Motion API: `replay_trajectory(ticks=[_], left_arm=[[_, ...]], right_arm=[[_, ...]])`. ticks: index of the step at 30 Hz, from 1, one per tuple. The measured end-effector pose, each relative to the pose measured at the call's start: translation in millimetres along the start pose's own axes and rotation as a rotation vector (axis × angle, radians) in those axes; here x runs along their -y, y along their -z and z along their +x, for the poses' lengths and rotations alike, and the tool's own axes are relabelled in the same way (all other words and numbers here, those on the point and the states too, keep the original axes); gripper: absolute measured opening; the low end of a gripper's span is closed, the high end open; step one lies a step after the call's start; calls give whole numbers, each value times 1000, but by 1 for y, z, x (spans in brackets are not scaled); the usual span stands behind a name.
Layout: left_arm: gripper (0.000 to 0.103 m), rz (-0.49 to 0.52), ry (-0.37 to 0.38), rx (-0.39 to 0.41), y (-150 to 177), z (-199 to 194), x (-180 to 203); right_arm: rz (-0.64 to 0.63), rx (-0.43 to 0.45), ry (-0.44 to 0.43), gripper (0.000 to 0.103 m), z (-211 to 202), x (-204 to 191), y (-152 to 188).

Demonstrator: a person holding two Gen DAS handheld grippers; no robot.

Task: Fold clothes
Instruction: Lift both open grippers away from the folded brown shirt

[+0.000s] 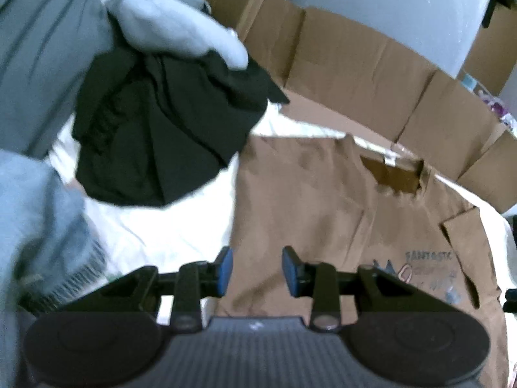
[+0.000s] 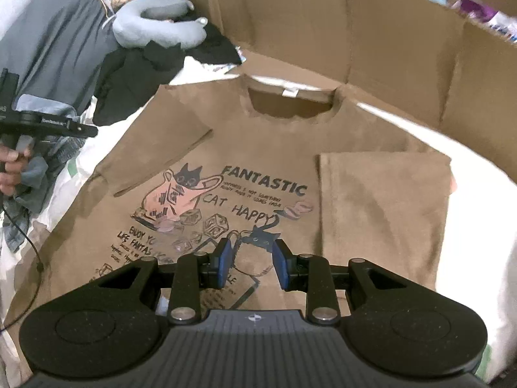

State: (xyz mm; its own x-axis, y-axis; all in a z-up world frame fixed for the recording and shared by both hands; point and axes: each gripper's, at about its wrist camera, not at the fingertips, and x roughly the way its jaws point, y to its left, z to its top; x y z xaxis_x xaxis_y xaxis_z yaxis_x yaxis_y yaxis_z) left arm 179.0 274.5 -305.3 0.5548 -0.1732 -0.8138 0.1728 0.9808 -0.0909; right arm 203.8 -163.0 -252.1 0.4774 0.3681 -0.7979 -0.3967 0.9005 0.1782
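Observation:
A brown T-shirt [image 2: 258, 148] with a cat print and the word FANTASTIC lies face up on a white sheet [image 2: 478, 200], collar toward the far side. Its right side is folded inward as a flat panel [image 2: 384, 210], while its left sleeve [image 2: 168, 129] lies spread out. My right gripper [image 2: 248, 263] hovers over the lower print, open, with nothing between its blue pads. In the left wrist view the same T-shirt [image 1: 323, 200] fills the right half. My left gripper [image 1: 257, 270] is open over the shirt's left edge and holds nothing.
Cardboard walls [image 2: 387, 38] ring the far side and right. A pile of black clothes [image 1: 161, 123] and a grey neck pillow [image 1: 181, 26] lie at the upper left. A hand [image 2: 13, 168] grips the other tool's handle at the left edge, over a blue-grey fringed cloth [image 1: 42, 226].

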Motion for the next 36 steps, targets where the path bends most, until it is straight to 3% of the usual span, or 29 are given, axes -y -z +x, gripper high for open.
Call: replay_trajectory(ticks=[11,13,16,23,27,29,33,36], left_arm=[[38,-25,-49,86,-61,-132,-44],[40,-23,-56,85,-70,-155,-49],[53,-8,-68,85,-81,-192,-56],[55,-14,-62,88,-93,-272,-76],[64,-24,-64,113,-91,-312,-79],[70,-10,-76,124,-85,-328,-75],[83,-12,-91,130,-69,-350,-66],[88,-6,-112,125,-55,-360,-55]], right_arm=[[156,117,98,38,-113,2,-10],[177,139,109,43,-138,3,-13],[181,163,120,45,-173,0,-15],[191,186,139,45,-242,-10,-17],[221,204,164,46,-279,-15,-15],[229,217,179,55,-296,-19,-13],[254,231,193,61,-324,-28,-6],[272,240,209,75,-342,-35,0]])
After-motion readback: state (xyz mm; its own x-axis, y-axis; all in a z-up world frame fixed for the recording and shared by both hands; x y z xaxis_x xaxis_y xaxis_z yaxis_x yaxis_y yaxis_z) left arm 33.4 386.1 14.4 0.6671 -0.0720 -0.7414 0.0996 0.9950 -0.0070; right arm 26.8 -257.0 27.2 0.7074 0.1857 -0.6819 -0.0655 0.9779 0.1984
